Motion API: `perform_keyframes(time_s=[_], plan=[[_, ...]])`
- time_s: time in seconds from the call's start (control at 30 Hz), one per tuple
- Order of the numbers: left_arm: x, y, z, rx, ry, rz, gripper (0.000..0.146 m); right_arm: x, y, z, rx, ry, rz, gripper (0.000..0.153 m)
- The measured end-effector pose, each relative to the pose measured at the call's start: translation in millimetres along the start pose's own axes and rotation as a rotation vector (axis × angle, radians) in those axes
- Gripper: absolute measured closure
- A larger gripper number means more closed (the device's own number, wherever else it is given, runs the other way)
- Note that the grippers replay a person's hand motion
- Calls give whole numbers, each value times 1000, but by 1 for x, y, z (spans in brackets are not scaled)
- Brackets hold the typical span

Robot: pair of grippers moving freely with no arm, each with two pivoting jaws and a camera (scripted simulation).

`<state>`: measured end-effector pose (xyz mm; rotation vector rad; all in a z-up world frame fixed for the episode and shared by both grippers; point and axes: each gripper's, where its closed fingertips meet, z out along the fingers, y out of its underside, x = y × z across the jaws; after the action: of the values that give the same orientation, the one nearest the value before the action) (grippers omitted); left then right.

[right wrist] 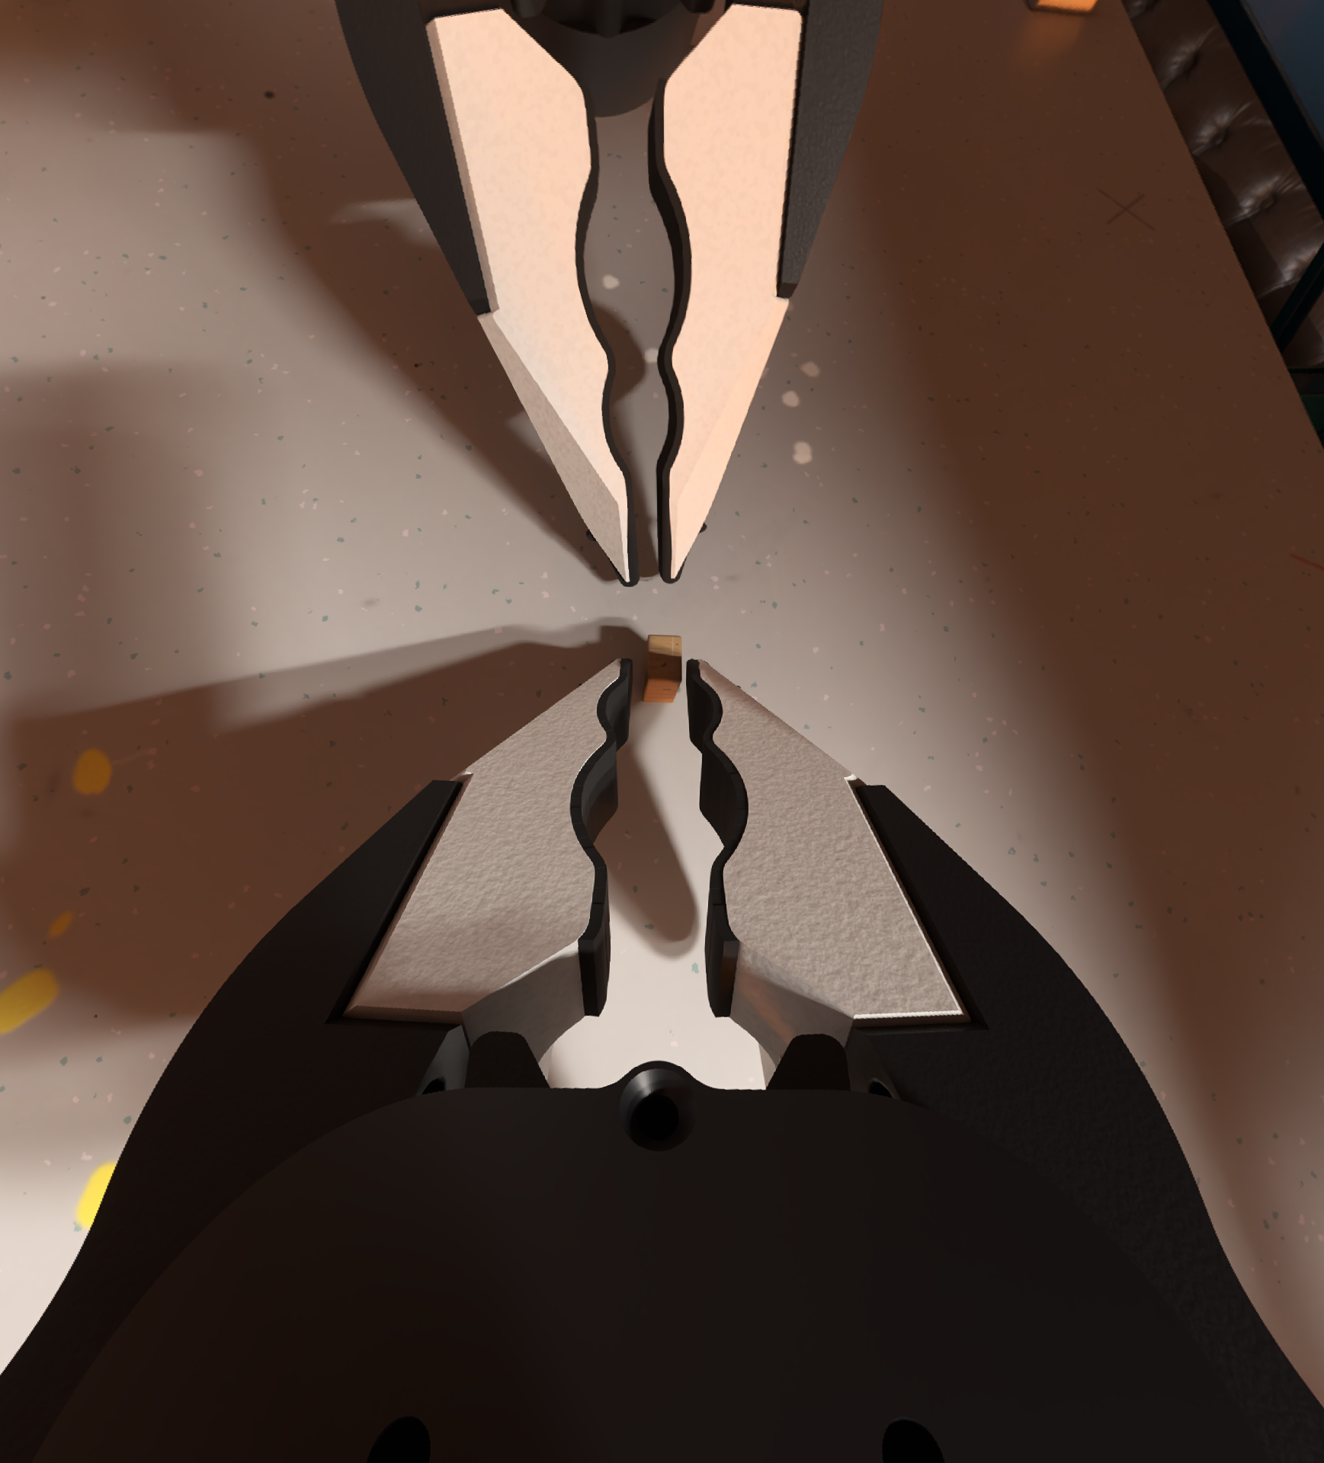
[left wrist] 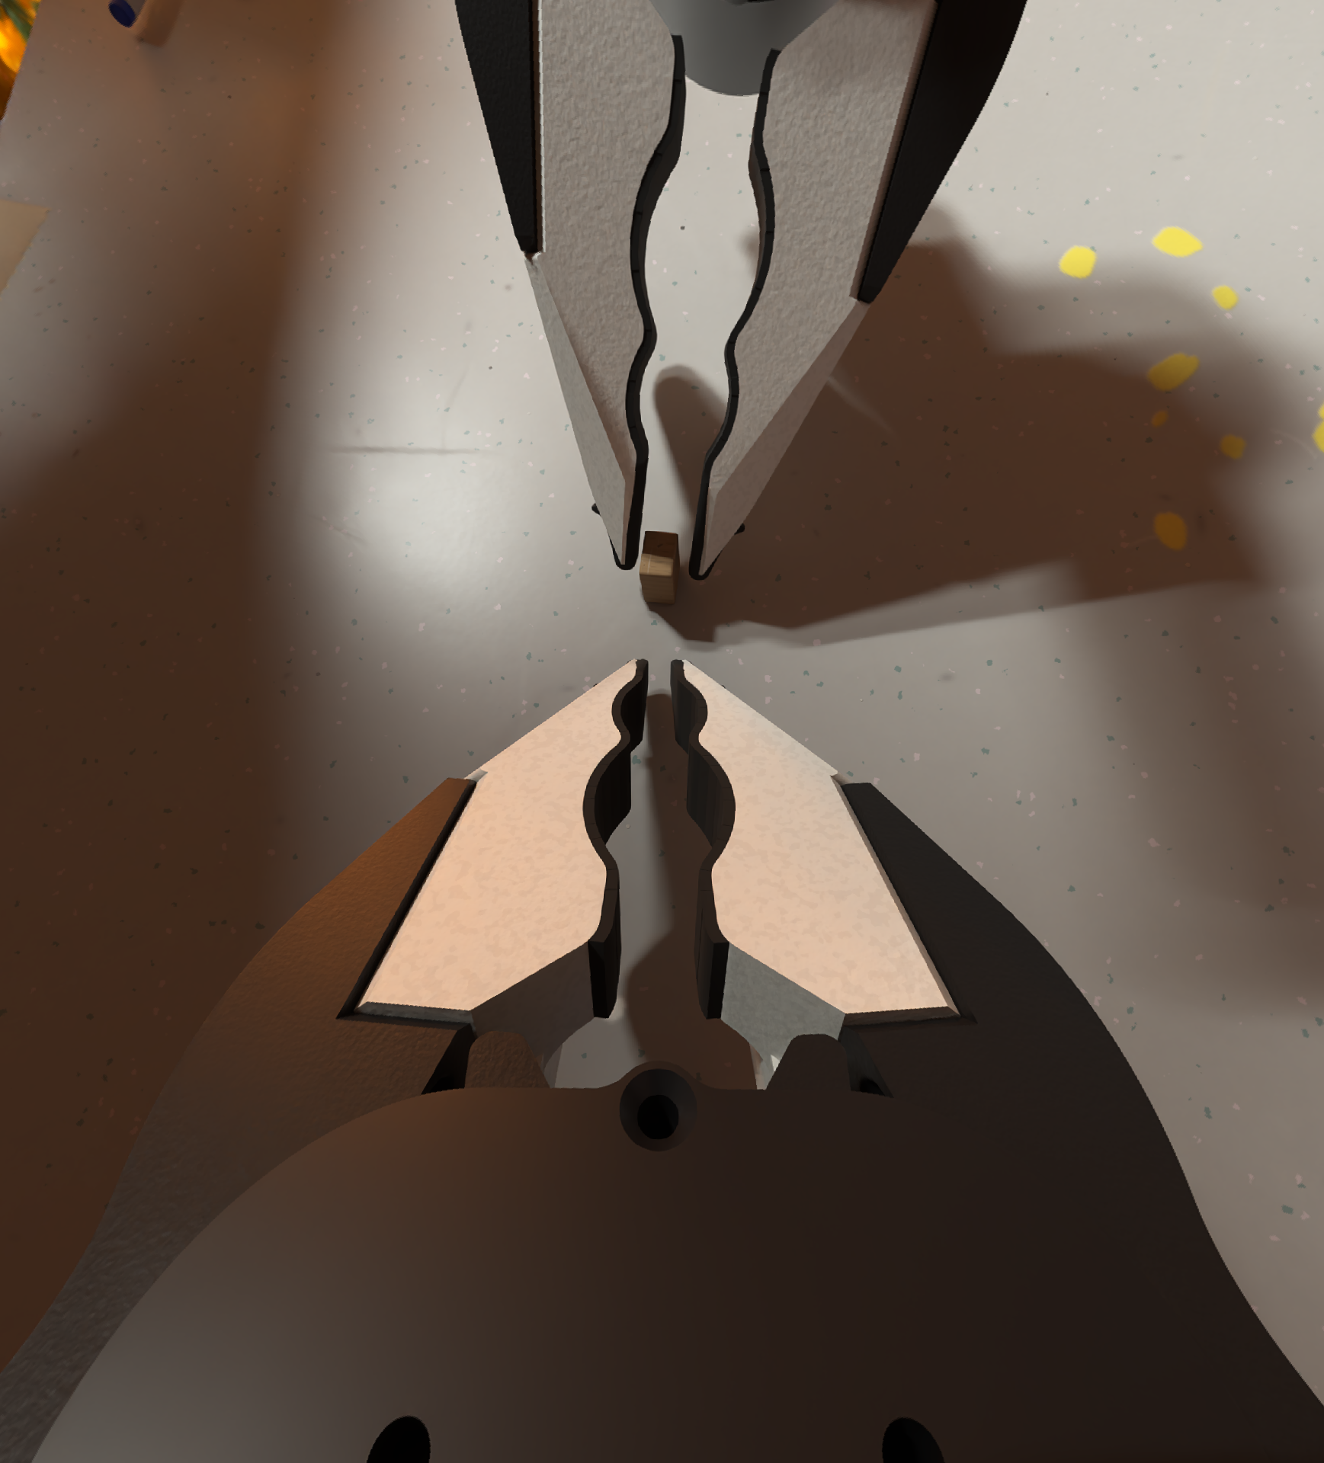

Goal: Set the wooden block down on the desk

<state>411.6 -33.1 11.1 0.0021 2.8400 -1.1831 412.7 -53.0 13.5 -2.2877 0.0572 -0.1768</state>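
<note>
Wooden block (right wrist: 662,669) sits between the right claw (right wrist: 657,663) tips — fingers parted, a gap showing each side. Long axis runs along the fingers. Left claw (left wrist: 658,663) narrow, empty, opposite. Speckled counter (right wrist: 247,514) below.

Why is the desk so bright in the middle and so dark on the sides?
Left wrist view: a bright glare patch on the desk beside the block, with big brown shadows on both sides and the right gripper casting one to the right. Right wrist view: the same dark shadows on the left, and the left gripper looks warm pink in the light. Desk edges bend in both views.
</note>
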Motion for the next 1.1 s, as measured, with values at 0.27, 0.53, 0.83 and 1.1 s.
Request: perform_keyframes(time_s=[0.27, 0.53, 0.83, 1.1], plan=[[0, 0, 0, 2, -3, 5, 141, 0, 5, 3, -40, 3, -7, 145], [2, 0, 1, 0, -1, 14, 141, -1, 4, 4, -42, 0, -20, 145], [1, -1, -1, 4, -7, 14, 140, -1, 3, 4, -37, 0, -18, 145], [-4, -7, -7, 51, -16, -7, 145, -1, 3, 4, -40, -2, -17, 145]])
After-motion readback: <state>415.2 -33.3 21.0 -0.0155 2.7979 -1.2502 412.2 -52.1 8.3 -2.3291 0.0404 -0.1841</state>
